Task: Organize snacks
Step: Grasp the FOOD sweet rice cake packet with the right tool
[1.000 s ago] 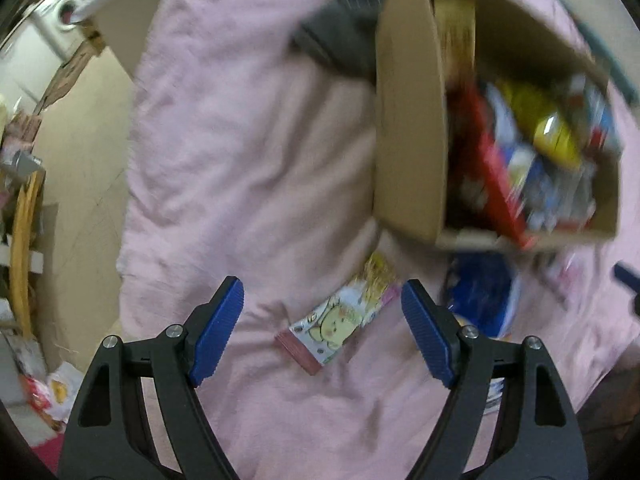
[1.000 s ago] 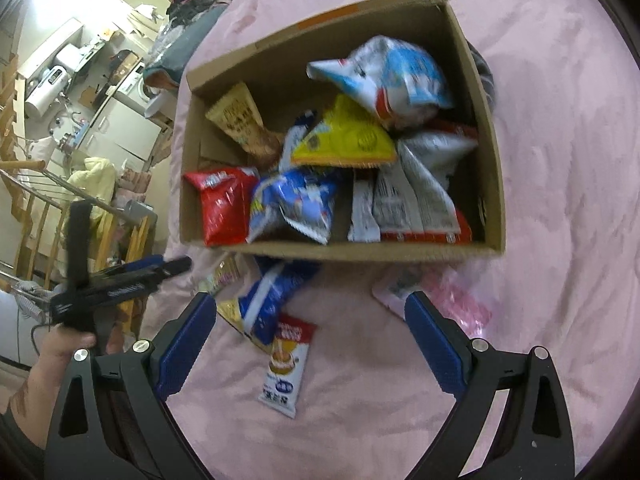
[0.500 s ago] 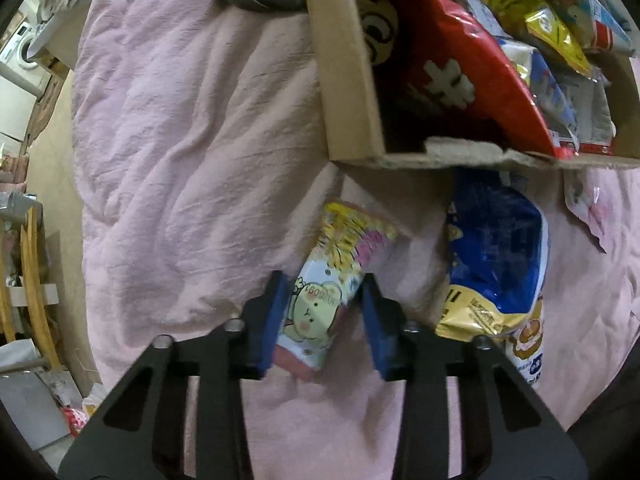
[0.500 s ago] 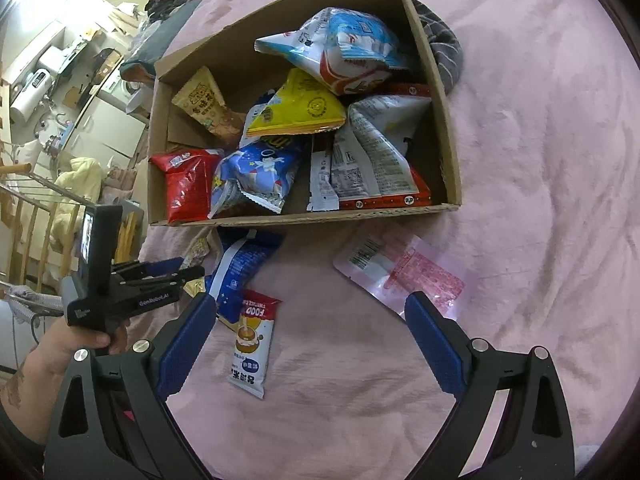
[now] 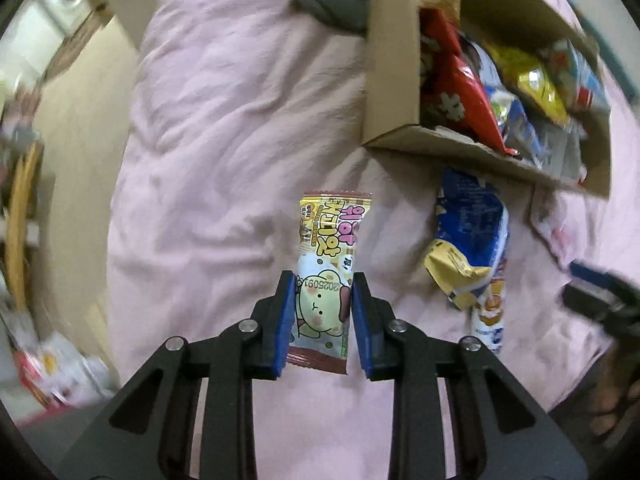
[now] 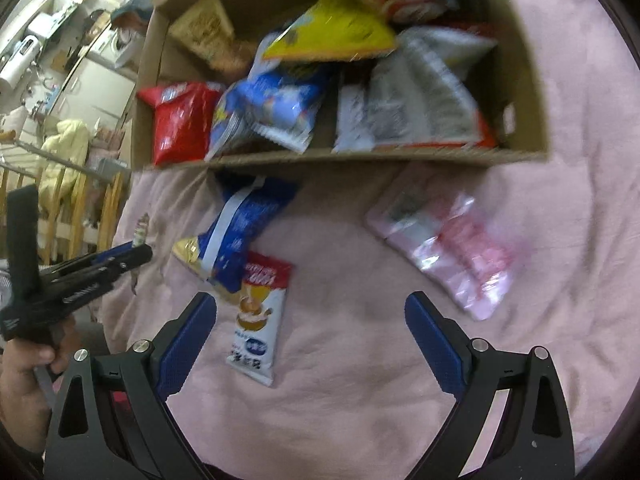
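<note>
Snack bar (image 5: 325,276) with a cartoon bear wrapper sits pinched between the blue pads of my left gripper (image 5: 322,322), lifted above the pink blanket (image 5: 224,152) just short of the cardboard box (image 5: 394,80) of snacks. My right gripper (image 6: 310,346) is spread wide over the blanket, nothing between its fingers. I count three packets lying loose before the box: a blue bag (image 6: 250,224), a white and red sachet (image 6: 258,324) touching it, and a pink packet (image 6: 452,256) apart.
</note>
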A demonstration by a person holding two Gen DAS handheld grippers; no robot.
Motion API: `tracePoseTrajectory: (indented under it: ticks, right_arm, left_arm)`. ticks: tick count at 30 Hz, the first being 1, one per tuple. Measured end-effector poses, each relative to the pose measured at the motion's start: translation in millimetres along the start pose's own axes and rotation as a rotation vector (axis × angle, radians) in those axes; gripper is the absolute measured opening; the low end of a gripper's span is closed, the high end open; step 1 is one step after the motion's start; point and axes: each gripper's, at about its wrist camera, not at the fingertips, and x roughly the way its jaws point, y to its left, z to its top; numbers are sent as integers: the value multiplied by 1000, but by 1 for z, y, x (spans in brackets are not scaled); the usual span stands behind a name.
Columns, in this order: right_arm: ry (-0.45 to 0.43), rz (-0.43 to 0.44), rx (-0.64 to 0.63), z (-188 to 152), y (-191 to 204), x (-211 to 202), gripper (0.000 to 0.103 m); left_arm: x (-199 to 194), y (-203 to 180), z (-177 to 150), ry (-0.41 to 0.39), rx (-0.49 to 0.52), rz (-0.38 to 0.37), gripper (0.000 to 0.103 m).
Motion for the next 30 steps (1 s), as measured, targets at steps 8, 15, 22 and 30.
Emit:
tracePoseTrajectory:
  ticks: [8, 15, 22, 30]
  right_arm:
    - [118, -87, -89, -12, 35, 54, 85]
    - [88, -184, -137, -16, 40, 66, 68]
    - [33, -201, -104, -29, 21, 53, 35]
    - [-18, -150, -72, -55, 12, 34, 34]
  left_arm:
    - [-21, -8, -5, -83, -9, 8, 24]
    - [-19, -11, -3, -101, 6, 25, 24]
    - [-25, -13, -7, -130, 17, 19, 24]
    - [-22, -11, -7, -130, 4, 29, 24]
